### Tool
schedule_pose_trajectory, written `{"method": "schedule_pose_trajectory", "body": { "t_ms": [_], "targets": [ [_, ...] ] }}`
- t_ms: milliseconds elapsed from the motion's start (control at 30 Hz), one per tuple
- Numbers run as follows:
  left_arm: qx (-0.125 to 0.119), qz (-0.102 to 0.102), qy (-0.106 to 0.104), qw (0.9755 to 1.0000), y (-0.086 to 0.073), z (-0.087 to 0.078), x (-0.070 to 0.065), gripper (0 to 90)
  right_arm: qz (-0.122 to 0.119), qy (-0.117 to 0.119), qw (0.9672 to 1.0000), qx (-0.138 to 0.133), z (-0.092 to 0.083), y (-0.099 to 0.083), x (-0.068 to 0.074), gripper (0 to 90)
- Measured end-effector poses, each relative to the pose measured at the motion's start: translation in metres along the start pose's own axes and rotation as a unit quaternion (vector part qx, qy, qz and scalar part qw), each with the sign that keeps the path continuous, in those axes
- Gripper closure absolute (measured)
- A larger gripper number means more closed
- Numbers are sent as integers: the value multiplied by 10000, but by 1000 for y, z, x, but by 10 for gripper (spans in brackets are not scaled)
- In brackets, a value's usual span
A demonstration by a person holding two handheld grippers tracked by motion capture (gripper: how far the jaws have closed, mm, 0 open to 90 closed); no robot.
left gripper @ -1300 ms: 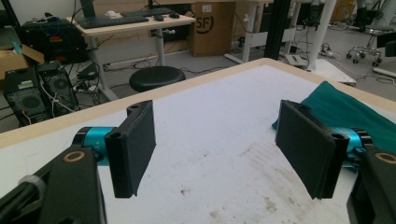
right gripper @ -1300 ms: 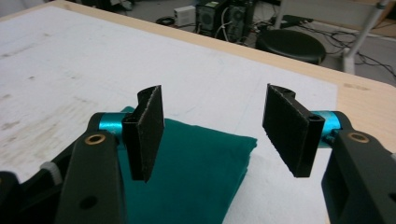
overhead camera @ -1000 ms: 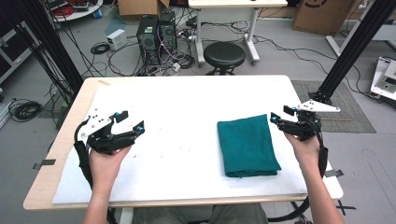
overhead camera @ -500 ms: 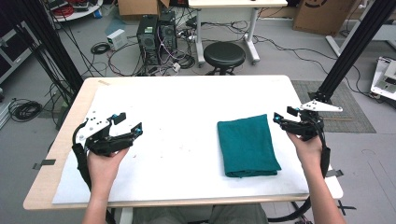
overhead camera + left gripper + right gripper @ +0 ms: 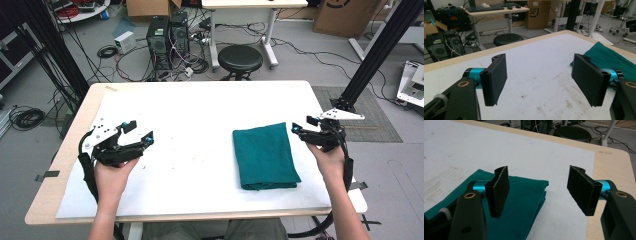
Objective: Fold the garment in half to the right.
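While the right claw (image 5: 305,126), hovering just beside the folded green towel (image 5: 265,157) on the white surface (image 5: 200,125), has just been opening with nothing between its jaws, the left claw (image 5: 140,134) waits released well apart, so a grab looks imminent.

cloth (image 5: 265,157): plain dark teal, no pattern
table (image 5: 200,110): white top with faint brownish smudges, pale wood rim along its edges
left gripper (image 5: 139,134): black, with bright blue parts behind black pads
right gripper (image 5: 303,126): black, same blue parts
stool (image 5: 240,57): black seat
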State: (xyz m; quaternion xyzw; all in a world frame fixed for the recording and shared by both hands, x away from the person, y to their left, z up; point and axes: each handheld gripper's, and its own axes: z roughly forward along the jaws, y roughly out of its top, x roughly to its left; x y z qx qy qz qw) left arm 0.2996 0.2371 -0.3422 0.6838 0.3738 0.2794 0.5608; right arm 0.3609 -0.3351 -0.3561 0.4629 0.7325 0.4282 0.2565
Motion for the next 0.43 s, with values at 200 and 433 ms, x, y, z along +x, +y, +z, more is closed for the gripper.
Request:
{"method": "schedule_pose_trajectory", "body": {
  "t_ms": [200,433],
  "targets": [
    [5,-29,-33,10000,1,7,2,286,-25,-48,10000,11,-6,-5,-3,340],
    [24,-5,-71,10000,1,17,2,286,30,-110,9999,-50,-13,-10,-11,313]
  ]
}}
